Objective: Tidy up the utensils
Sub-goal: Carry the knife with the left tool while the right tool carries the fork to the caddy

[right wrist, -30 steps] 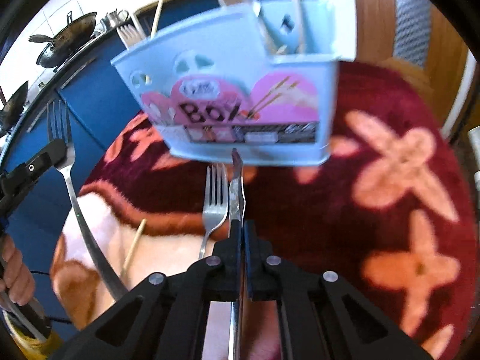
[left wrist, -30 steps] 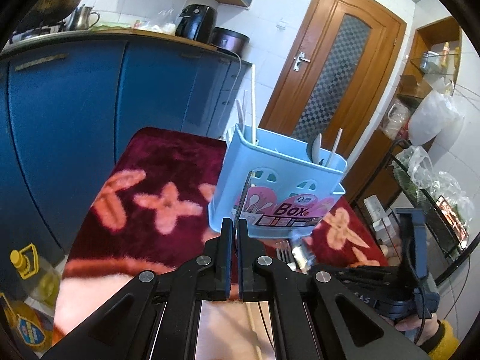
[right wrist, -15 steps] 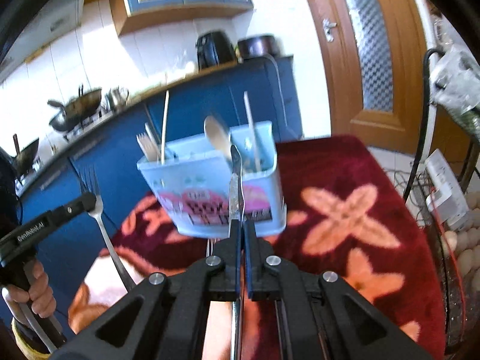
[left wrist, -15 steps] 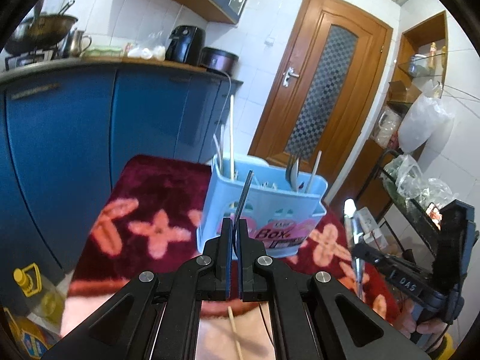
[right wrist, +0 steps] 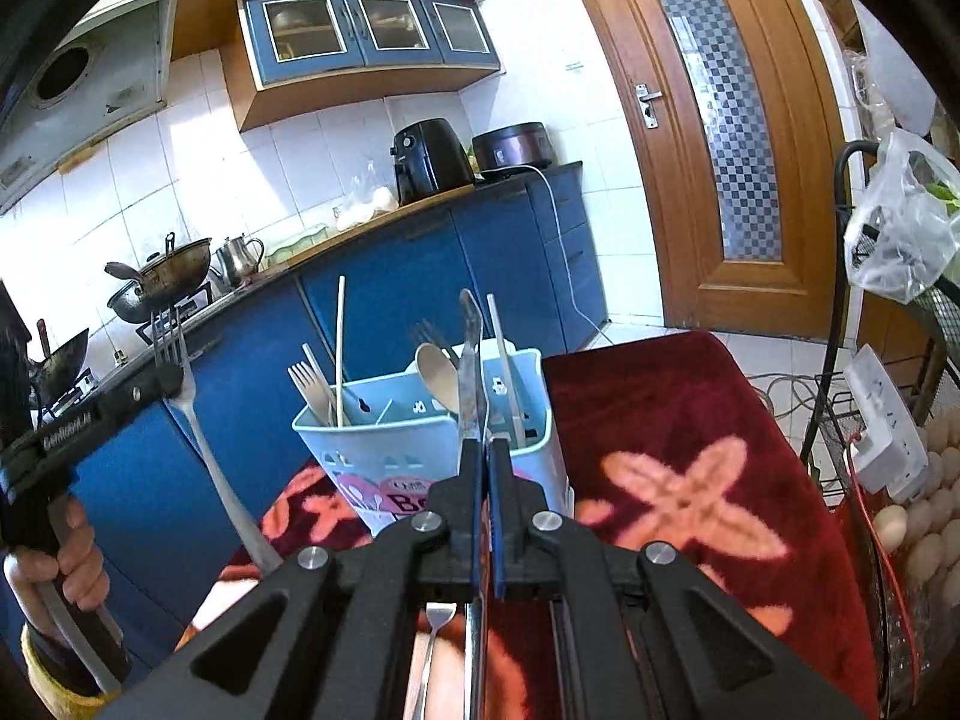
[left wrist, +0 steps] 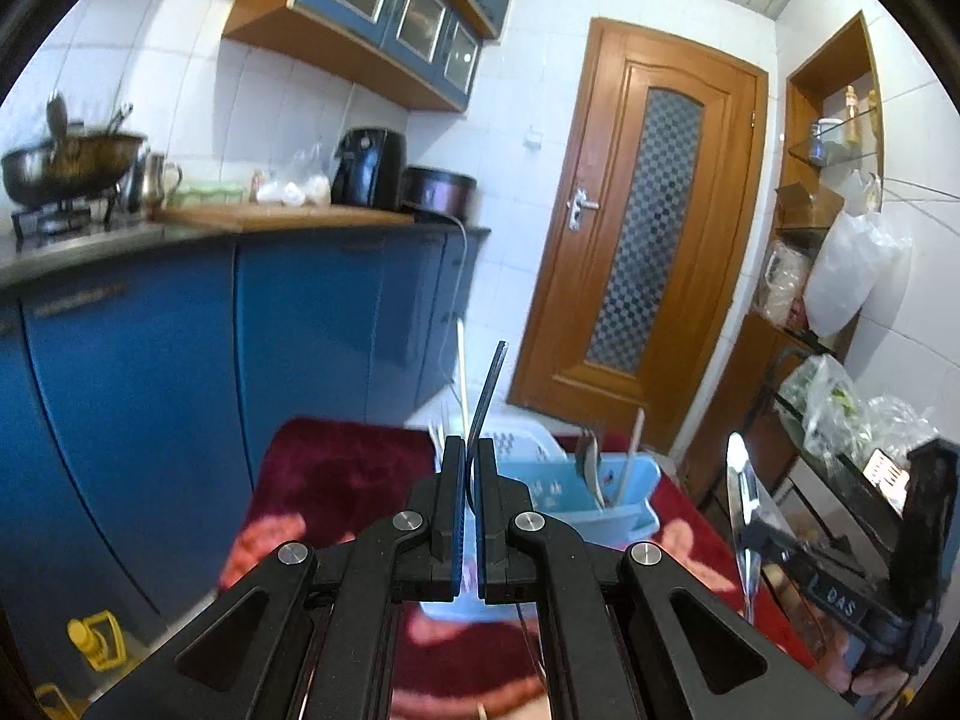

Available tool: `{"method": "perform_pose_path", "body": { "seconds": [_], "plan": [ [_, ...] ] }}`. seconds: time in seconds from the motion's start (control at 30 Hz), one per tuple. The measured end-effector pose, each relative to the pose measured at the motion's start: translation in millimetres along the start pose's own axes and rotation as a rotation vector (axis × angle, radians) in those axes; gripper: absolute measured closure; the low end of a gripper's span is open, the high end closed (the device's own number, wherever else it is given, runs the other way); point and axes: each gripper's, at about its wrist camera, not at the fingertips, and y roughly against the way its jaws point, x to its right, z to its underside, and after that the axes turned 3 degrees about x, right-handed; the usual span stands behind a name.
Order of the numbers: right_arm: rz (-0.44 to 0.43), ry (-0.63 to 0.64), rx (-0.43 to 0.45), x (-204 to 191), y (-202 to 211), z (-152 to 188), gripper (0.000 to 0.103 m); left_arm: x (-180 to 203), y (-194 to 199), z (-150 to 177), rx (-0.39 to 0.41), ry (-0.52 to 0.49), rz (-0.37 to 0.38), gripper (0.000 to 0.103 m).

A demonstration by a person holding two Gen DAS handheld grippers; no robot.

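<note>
A light blue utensil box point(right wrist: 432, 432) stands on the red flowered cloth point(right wrist: 678, 420), holding a wooden spoon, wooden forks and chopsticks; it also shows in the left wrist view point(left wrist: 606, 498). My left gripper point(left wrist: 471, 447) is shut on a metal fork point(right wrist: 180, 372), held upright above and left of the box. My right gripper point(right wrist: 485, 447) is shut on a metal knife point(right wrist: 471, 360), its blade raised in front of the box; the knife also shows in the left wrist view point(left wrist: 741, 486).
Another fork point(right wrist: 435, 630) lies on the cloth under my right gripper. Blue cabinets point(left wrist: 180, 360) with a stove and pots stand behind. A wooden door point(left wrist: 648, 240) is at the back. A wire rack with eggs point(right wrist: 924, 516) and a power strip stands at the right.
Both grippers have lifted away from the cloth, each carrying its utensil, from low beside the box to above its rim.
</note>
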Motion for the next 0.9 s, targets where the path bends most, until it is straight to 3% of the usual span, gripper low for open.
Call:
{"method": "perform_pose_path", "body": {
  "seconds": [0.4,0.9],
  "plan": [
    [-0.010,-0.018,0.022,11,-7,-8,0.099,17,-23,-55,0.152,-0.076,-0.086,0.101],
    [0.000,-0.035,0.059,30,-22,-25,0.099,40,-98,-39,0.124,-0.177,-0.153,0.101]
  ]
}}
